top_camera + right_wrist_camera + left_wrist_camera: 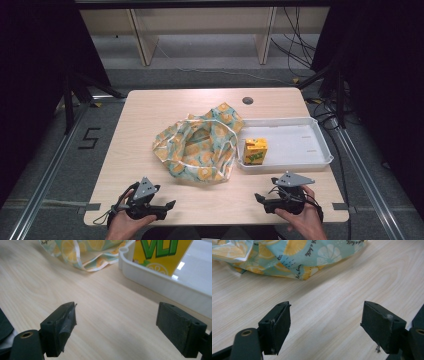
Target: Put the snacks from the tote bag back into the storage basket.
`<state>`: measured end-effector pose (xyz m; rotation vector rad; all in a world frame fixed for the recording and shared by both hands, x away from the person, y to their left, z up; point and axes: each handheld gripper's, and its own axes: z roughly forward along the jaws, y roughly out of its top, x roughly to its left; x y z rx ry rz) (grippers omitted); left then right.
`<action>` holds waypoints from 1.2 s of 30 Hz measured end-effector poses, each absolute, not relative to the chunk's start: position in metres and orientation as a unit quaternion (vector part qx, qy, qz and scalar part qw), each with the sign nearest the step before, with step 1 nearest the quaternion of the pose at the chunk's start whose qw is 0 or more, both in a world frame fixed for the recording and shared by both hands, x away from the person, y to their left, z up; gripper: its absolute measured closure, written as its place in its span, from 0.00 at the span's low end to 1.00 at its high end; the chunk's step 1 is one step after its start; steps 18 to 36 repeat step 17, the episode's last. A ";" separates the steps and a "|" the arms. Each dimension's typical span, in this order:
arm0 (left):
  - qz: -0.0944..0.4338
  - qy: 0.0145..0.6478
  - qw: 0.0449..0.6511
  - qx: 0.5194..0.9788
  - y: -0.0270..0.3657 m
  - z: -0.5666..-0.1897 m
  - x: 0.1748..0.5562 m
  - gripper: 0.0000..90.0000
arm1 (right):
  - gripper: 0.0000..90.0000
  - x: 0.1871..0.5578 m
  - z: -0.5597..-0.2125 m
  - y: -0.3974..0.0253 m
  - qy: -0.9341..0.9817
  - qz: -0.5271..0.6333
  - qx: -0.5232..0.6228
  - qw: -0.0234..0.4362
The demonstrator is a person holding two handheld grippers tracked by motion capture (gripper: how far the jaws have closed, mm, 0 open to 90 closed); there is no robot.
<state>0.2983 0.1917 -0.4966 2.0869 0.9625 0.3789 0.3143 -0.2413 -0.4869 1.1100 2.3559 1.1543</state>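
Nothing started, by the look: both grippers, left (167, 205) and right (260, 199), fingers apart, empty. Juice carton (255, 151) in tray (300, 162), lemon-print bag (197, 147) untouched on table (150, 107).

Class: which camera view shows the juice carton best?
The high view: the whole juice carton stands upright in the white tray's left end. The right gripper view crops it to its lower printed face. The left gripper view faces the bag instead.

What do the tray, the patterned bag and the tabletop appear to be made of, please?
Tray: probably moulded white plastic, with a smooth glossy rim. Patterned bag: thin crinkly sheet, possibly coated fabric or plastic; lemon print, creases. Tabletop: pale wood-grain, likely matte laminate.
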 end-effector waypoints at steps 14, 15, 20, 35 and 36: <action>0.151 0.379 0.395 0.823 0.192 -0.499 0.299 0.25 | 0.19 0.310 -0.495 -0.240 0.832 0.366 0.392 0.144; 0.151 0.379 0.394 0.823 0.192 -0.499 0.299 0.25 | 0.19 0.310 -0.495 -0.240 0.832 0.366 0.392 0.144; 0.150 0.380 0.395 0.823 0.192 -0.499 0.299 0.25 | 0.19 0.312 -0.496 -0.241 0.832 0.367 0.386 0.152; 0.150 0.380 0.395 0.823 0.192 -0.499 0.299 0.25 | 0.19 0.312 -0.496 -0.241 0.832 0.367 0.386 0.152; 0.150 0.380 0.395 0.823 0.192 -0.499 0.299 0.25 | 0.19 0.312 -0.496 -0.241 0.832 0.367 0.386 0.152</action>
